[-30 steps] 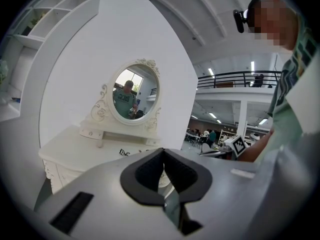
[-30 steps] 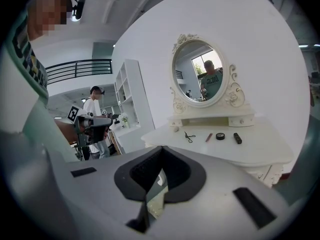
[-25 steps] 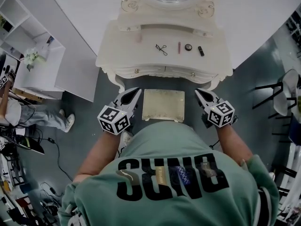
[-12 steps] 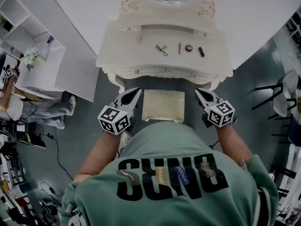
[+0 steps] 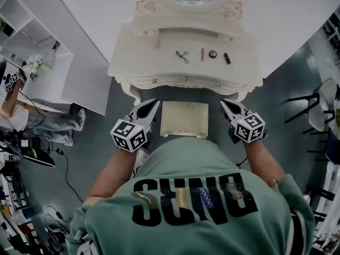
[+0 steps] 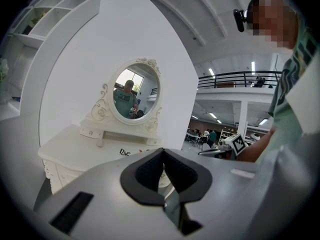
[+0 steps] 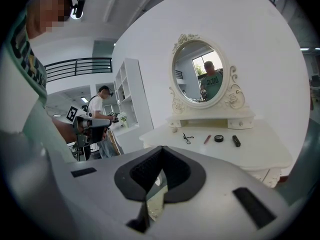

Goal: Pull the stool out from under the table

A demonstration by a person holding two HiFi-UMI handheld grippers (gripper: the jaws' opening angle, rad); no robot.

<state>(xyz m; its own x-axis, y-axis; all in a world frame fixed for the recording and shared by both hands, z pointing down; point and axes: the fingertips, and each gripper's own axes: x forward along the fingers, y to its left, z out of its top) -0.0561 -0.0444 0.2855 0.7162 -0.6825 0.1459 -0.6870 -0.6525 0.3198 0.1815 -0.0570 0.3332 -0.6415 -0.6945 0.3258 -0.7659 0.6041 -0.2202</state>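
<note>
The stool [image 5: 184, 118], with a cream square cushion, stands on the floor just in front of the white dressing table [image 5: 154, 70], its far edge near the table's front. My left gripper [image 5: 154, 105] hangs just left of the cushion and my right gripper [image 5: 224, 104] just right of it, both pointing toward the table. Neither touches the stool as far as I can see. In the left gripper view the left gripper [image 6: 163, 151] has its pads meeting at the tip with nothing between them. The right gripper [image 7: 161, 150] looks the same in its own view.
On the tabletop lie an eyelash curler [image 5: 182, 56], a lipstick [image 5: 202, 53], a round compact [image 5: 212, 53] and a small black tube [image 5: 227, 58]. A white shelf unit [image 5: 45, 70] and a person [image 5: 32, 124] are at left, with cables [image 5: 64, 174] on the floor. Black chairs [image 5: 313, 108] stand at right.
Both grippers and the stool have stayed where they were. Only the person at the far left has shifted a little.
</note>
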